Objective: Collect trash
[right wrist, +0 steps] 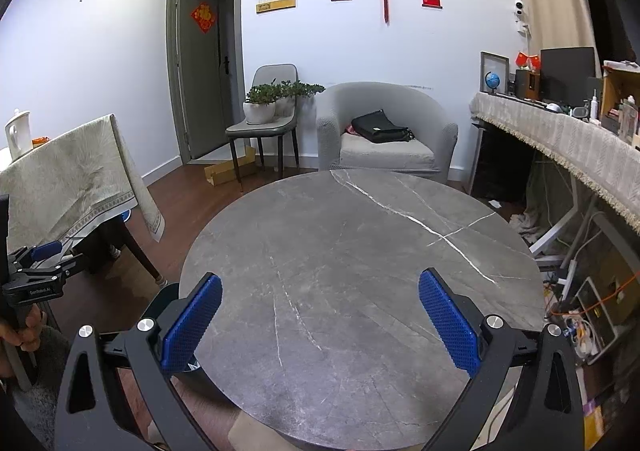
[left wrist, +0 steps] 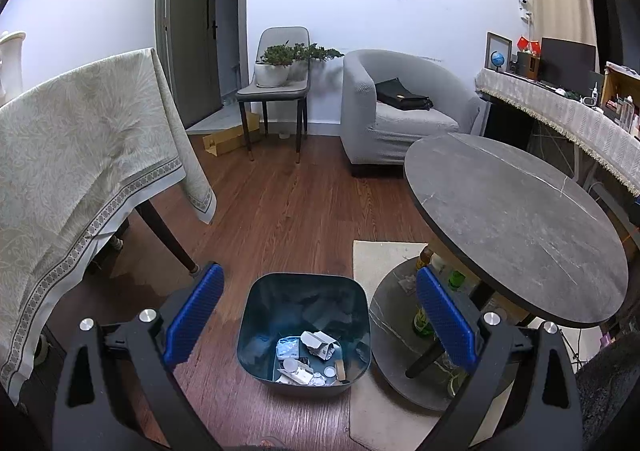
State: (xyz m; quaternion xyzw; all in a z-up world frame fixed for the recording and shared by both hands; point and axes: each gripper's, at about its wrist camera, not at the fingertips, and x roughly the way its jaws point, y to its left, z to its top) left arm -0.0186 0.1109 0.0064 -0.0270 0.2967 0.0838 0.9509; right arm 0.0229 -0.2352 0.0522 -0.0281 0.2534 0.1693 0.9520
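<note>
L gripper (left wrist: 316, 315) hangs above the floor w/ both blue pads spread wide, nothing between them. Directly below and framed btwn the pads sits the dark teal trash bin (left wrist: 256, 315), upright on the wood floor (left wrist: 288, 211), its mouth open toward the camera. Trash lies in the bin's bottom: crumpled paper (left wrist: 320, 343), a clear plastic wrapper (left wrist: 288, 349), small white round caps (left wrist: 330, 371) and flat white scraps (left wrist: 298, 375). Bin is apart from the pads, lower than both, roughly centred in the gap.

Just right of the bin stands the round grey marble table (left wrist: 520, 219), w/ a lower shelf (left wrist: 392, 315) holding green bottles (left wrist: 422, 321); a cream rug (left wrist: 380, 255) lies under it. To the left, a table w/ a pale patterned cloth (left wrist: 80, 155) hanging off its edge.

R gripper (right wrist: 320, 315) hovers over the marble tabletop (right wrist: 360, 251), pads also spread wide, gripping nothing; bare stone shows btwn them. A sliver of the bin rim (right wrist: 170, 291) peeks out past the table's left edge, beside the left pad. At far left of the right wrist view, the other gripper's black body (right wrist: 36, 279) and the hand (right wrist: 24, 331) holding it are visible.

Back of room: grey armchair (right wrist: 384, 131) w/ a black bag (right wrist: 380, 127) on the seat, chair w/ potted plants (right wrist: 264, 103).
</note>
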